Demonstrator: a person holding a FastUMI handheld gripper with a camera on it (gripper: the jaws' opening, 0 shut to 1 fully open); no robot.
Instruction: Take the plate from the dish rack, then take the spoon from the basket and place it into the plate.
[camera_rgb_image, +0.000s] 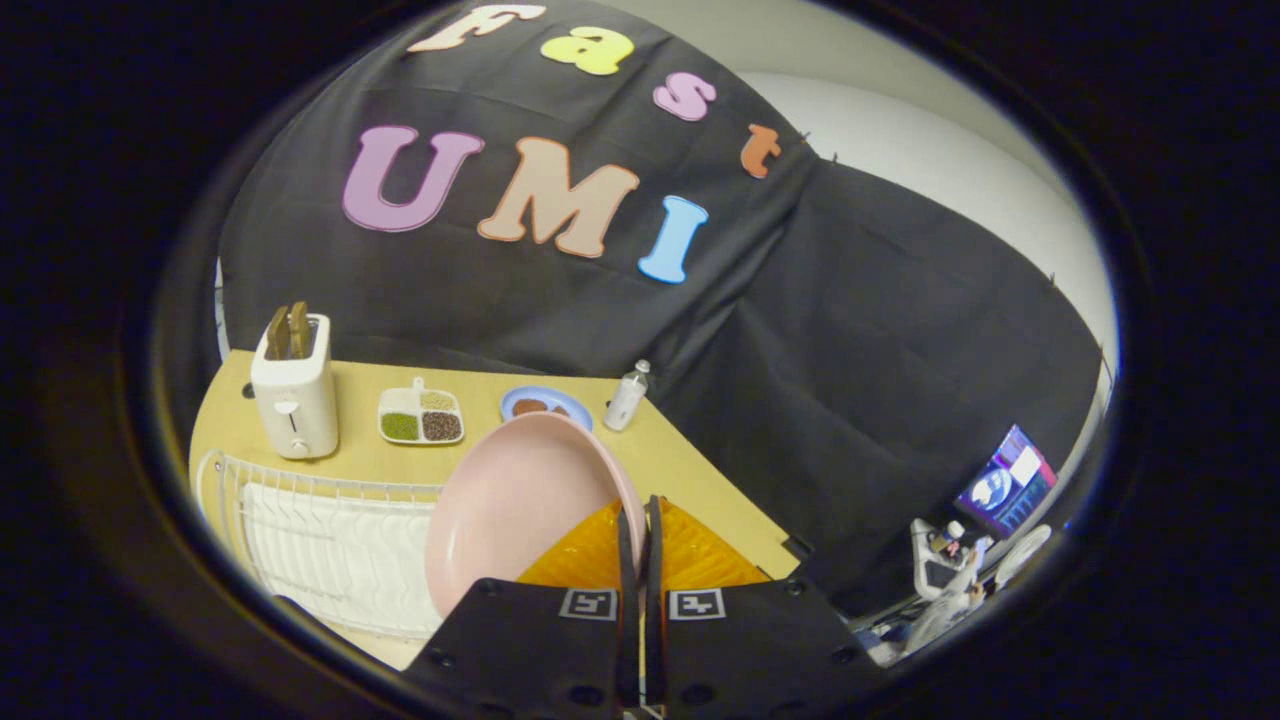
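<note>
And there's the round, pale pink plate (515, 500), lower centre of the frame, up on edge and tilted, its hollow face turned toward the camera and leaning left, its rim running from the fingers up toward the wooden tabletop (690, 465). The gripper (640, 545) has its two fingers pressed close together with only a thin slit between them, pinching the plate's right-hand rim. Just behind the fingers sits an orange ribbed plastic basket (700, 560), at the table's near right corner. Lower left, the white wire dish rack (330, 545) lies under and beside the plate. Further back on the table, upper left, a cream toaster (295, 400) with two brown slices standing in it; next to it a white divided tray of beans (421, 417), then a small blue plate (545, 403) peeking over the pink rim, and a clear little bottle (627, 396) by the black cloth wall.
</note>
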